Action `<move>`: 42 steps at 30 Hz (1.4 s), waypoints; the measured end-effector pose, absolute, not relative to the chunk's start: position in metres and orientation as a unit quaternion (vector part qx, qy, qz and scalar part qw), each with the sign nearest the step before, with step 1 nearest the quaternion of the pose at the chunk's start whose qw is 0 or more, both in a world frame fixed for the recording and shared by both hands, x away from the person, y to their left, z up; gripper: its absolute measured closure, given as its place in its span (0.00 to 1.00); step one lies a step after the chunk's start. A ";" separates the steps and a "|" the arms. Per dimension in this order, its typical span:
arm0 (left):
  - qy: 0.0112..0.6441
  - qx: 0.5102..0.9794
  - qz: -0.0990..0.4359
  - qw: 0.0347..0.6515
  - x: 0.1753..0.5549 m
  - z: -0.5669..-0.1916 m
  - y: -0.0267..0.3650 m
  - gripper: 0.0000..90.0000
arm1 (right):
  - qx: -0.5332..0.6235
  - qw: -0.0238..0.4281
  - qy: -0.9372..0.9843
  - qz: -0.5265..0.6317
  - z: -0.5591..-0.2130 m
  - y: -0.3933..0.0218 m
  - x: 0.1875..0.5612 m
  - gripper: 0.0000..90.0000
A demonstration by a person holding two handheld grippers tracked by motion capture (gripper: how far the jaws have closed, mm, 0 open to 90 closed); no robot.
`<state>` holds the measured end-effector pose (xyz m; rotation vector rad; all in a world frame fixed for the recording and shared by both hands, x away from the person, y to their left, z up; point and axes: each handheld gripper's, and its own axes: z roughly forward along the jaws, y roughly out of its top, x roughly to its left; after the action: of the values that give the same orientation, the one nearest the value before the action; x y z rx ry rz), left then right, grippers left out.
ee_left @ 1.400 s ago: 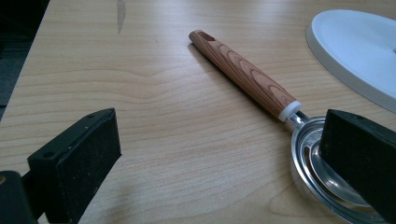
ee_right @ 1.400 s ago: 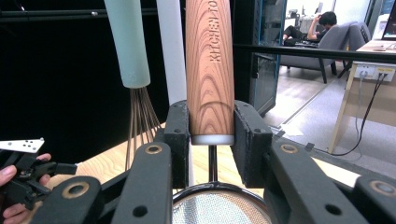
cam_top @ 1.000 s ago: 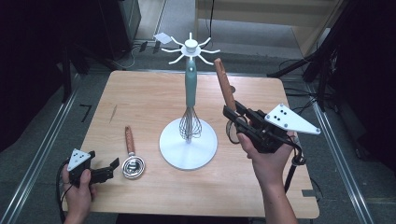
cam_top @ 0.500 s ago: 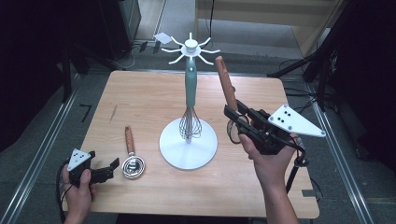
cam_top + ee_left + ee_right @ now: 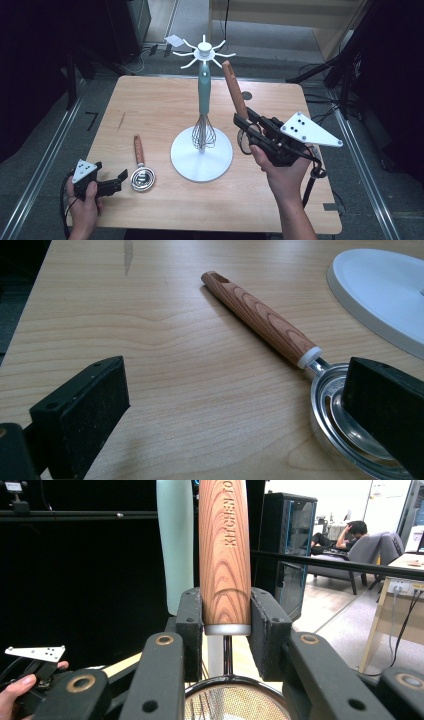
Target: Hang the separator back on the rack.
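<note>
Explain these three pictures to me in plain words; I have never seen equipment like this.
No machine arm here: a person holds a hand-operated two-jaw gripper in each hand at a wooden table. The wide picture comes from a fixed camera above, looking down. The other two come from cameras riding on each gripper, looking along its black jaws.

On the table stands a white rack with a teal pole and hooks on top; a whisk hangs against the pole. A wooden-handled strainer lies flat nearby.

The left gripper is open and rests beside that strainer, one jaw over its metal bowl in the left gripper view. The right gripper is shut on the handle of a second strainer, held upright near the rack.
</note>
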<state>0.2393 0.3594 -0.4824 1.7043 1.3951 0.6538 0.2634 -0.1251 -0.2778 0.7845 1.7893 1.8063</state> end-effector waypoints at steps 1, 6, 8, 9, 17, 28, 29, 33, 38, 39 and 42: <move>0.554 0.676 0.260 0.410 0.239 -0.483 0.359 0.00 | 0.285 0.238 0.653 0.659 -0.278 -0.124 0.264 0.79; 0.554 0.677 0.260 0.409 0.239 -0.482 0.360 0.00 | 0.287 0.239 0.654 0.658 -0.280 -0.121 0.267 0.79; 0.554 0.677 0.260 0.409 0.239 -0.482 0.360 0.00 | 0.290 0.235 0.656 0.656 -0.281 -0.119 0.268 0.79; 0.554 0.677 0.259 0.410 0.239 -0.482 0.360 0.00 | 0.289 0.237 0.656 0.656 -0.281 -0.118 0.268 0.79; 0.554 0.676 0.259 0.410 0.240 -0.483 0.359 0.00 | 0.288 0.236 0.664 0.649 -0.287 -0.113 0.274 0.79; 0.555 0.677 0.256 0.411 0.240 -0.483 0.360 0.00 | 0.287 0.228 0.667 0.648 -0.292 -0.101 0.287 0.78; 0.555 0.676 0.256 0.412 0.240 -0.483 0.360 0.00 | 0.288 0.225 0.667 0.649 -0.292 -0.101 0.288 0.78; 0.557 0.673 0.256 0.415 0.240 -0.483 0.360 0.00 | 0.280 0.219 0.660 0.662 -0.293 -0.103 0.290 0.75; 0.557 0.672 0.256 0.415 0.240 -0.483 0.360 0.00 | 0.282 0.215 0.666 0.657 -0.294 -0.104 0.290 0.76; 0.558 0.672 0.256 0.415 0.240 -0.483 0.360 0.00 | 0.278 0.219 0.667 0.656 -0.294 -0.105 0.290 0.77; 0.558 0.671 0.256 0.415 0.240 -0.483 0.360 0.00 | 0.275 0.218 0.668 0.656 -0.294 -0.106 0.290 0.80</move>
<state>0.2397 0.3604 -0.4825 1.6857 1.4030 0.6444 0.2901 -0.1055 -0.2940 0.7622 1.8493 1.8179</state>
